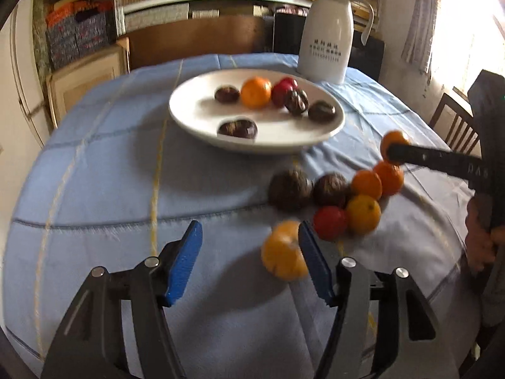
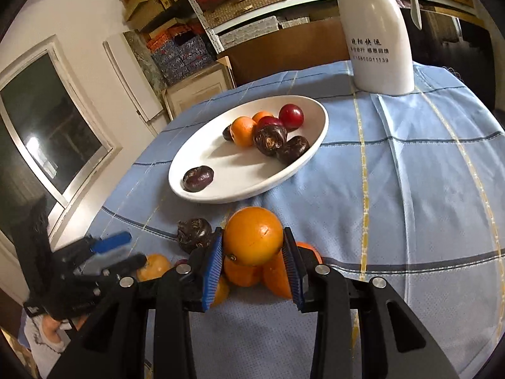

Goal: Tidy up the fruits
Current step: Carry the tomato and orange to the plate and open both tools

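Covering the round table is a blue quilted cloth [image 2: 410,189] crossed by yellow and dark lines, soft and faintly creased. At the left, the left gripper [image 1: 249,252] hangs low over the near edge with its ribbed blue pads spread wide, nothing between them; a smooth orange [image 1: 282,252] lies on the cloth against the inner face of its right-hand pad. Bare cloth stretches to the left of it, all the way round that edge. Toward the middle sits a shallow oval white plate [image 2: 195,154], glossy, carrying wrinkled dark round fruits, oranges and shiny red fruits bunched at its far end, with one dark fruit [image 2: 198,178] alone at its near end. In front of the plate, the right gripper [image 2: 252,249] is clamped on an orange [image 2: 252,235] with a small nick in its peel, above a huddle of loose oranges and beside a dark fruit [image 2: 194,232]. By the far right edge stands a tall white jug [image 2: 378,47] with printed characters. Behind it run shelves packed with woven boxes.
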A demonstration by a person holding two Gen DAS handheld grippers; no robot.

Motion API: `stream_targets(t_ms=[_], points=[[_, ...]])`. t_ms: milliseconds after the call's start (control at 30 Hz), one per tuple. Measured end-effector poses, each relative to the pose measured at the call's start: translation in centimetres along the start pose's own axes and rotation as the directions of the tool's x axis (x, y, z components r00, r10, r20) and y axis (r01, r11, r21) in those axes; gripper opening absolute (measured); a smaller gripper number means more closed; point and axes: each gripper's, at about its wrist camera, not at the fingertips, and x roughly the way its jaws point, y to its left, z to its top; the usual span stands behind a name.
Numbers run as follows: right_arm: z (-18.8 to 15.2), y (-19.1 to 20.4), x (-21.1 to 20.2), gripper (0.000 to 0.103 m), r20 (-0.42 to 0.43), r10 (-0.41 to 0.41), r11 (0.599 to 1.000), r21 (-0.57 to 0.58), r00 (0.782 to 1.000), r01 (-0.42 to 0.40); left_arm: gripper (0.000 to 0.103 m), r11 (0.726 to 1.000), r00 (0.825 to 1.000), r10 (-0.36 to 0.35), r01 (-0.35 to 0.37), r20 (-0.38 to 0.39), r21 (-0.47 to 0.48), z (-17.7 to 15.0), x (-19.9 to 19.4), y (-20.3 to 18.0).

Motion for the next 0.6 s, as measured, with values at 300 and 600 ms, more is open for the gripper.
stream_targets(t_ms=[300, 600], points=[[-0.7, 0.2, -0.5, 0.037, 0.014, 0.001, 1.000, -0.008, 1.000, -0.001, 0.062, 0.994, 0.998, -0.018, 0.024, -0.053, 0.108, -1.1, 1.8, -2.9], [-0.7, 0.7, -1.1, 0.037, 0.039, -0.001, 1.000, -0.020, 0.999, 0.002, 0.041, 0.997, 0.997, -0.055, 0.058, -0.054, 0.052, -0.4, 1.9, -1.8]])
